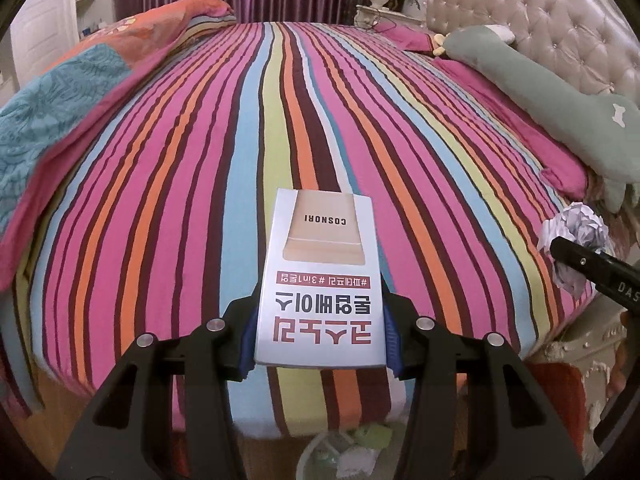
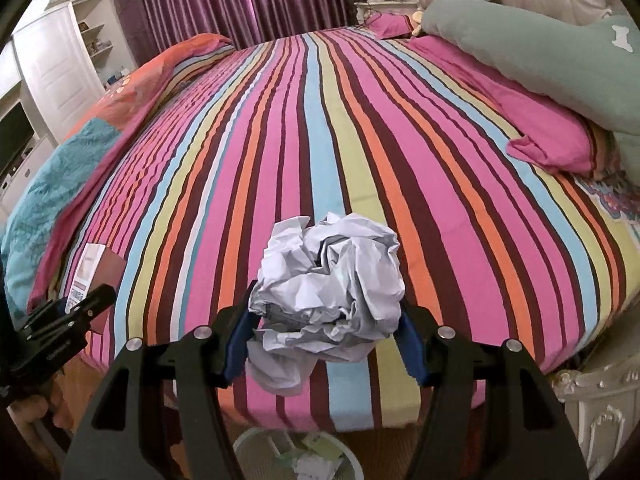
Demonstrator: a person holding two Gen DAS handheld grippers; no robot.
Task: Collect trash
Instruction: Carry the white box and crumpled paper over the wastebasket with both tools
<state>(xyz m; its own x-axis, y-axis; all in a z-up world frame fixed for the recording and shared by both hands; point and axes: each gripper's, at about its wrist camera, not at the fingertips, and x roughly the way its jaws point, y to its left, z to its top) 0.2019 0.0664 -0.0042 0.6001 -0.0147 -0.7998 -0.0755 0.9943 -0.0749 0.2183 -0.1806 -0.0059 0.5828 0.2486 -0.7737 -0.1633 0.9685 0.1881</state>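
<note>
The left gripper [image 1: 320, 344] clamps a white Cosnori box [image 1: 322, 280] above the striped bed [image 1: 180, 184]. A crumpled paper ball [image 1: 576, 240] shows at right, a waste bin [image 1: 340, 456] below.

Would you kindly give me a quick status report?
Left gripper shut on white box. Right gripper shut on crumpled paper. Bin below, nothing in the way.
</note>
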